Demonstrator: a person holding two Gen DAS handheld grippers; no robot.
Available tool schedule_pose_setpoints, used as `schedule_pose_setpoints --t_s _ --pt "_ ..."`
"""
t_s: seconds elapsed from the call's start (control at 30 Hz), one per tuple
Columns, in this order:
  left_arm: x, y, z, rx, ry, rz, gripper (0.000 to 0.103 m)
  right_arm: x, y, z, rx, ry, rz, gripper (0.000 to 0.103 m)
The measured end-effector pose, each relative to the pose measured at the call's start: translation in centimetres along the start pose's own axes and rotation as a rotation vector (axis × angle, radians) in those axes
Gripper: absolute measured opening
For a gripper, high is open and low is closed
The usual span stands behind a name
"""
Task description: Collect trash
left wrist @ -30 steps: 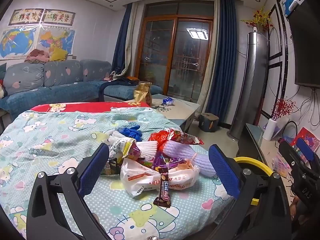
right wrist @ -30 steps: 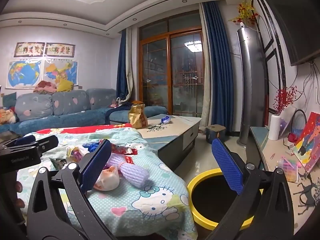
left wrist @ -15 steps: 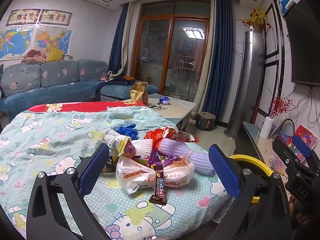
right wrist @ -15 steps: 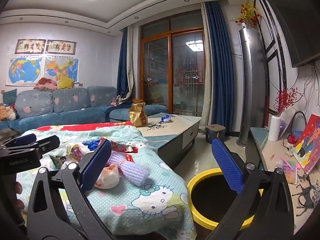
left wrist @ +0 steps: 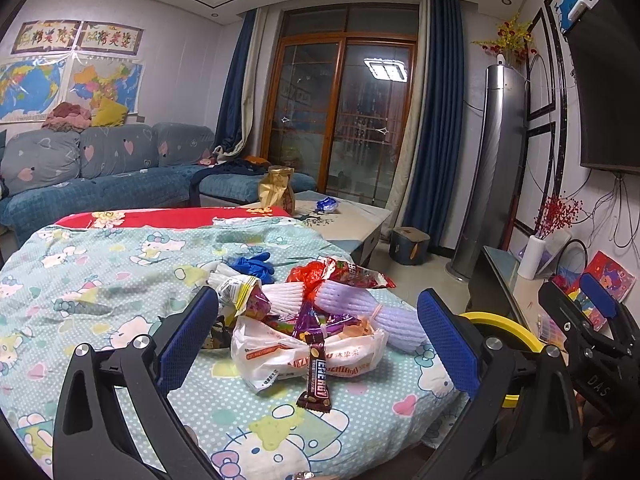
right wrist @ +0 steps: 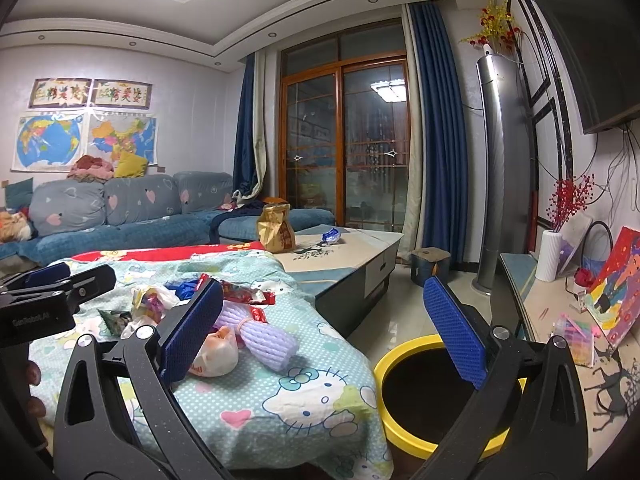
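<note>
A heap of trash lies on the Hello Kitty cloth (left wrist: 100, 280): a white plastic bag (left wrist: 304, 356), a brown Energy bar wrapper (left wrist: 318, 380), a purple foam net (left wrist: 372, 316), a red snack packet (left wrist: 352, 274) and a blue glove (left wrist: 254, 264). My left gripper (left wrist: 318, 340) is open and empty, just short of the heap. My right gripper (right wrist: 324, 332) is open and empty, between the table edge and the yellow-rimmed bin (right wrist: 448, 392). The heap also shows in the right wrist view, with the foam net (right wrist: 260, 340) nearest.
The bin stands on the floor to the right of the table (left wrist: 504, 332). A coffee table (right wrist: 352, 248) behind carries a gold bag (right wrist: 276, 228) and a blue wrapper (right wrist: 331, 236). A sofa (left wrist: 100, 176) lies at the far left, a TV shelf (right wrist: 560, 320) at right.
The left gripper has risen and drawn back slightly, so the heap sits a little lower between its fingers. The right gripper has barely shifted. Both stay open.
</note>
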State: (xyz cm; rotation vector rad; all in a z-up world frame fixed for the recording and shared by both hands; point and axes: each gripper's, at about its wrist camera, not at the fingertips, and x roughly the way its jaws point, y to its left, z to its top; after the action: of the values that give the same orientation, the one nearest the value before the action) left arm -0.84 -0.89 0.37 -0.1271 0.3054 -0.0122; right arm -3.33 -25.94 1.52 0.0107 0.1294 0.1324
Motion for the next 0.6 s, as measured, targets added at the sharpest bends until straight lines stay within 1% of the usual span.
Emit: schedule_pose_setpoints --t_s 0.27,0.6 --pt "-0.1 0.0 0.1 -0.001 -0.002 -0.001 0.097 0.0 0.0 -0.1 0.003 0.006 0.005 0.093" --pt "-0.2 0.0 0.1 0.001 -0.002 -0.002 0.097 0.6 -0.2 -1.0 0.005 0.029 0.016 0.093"
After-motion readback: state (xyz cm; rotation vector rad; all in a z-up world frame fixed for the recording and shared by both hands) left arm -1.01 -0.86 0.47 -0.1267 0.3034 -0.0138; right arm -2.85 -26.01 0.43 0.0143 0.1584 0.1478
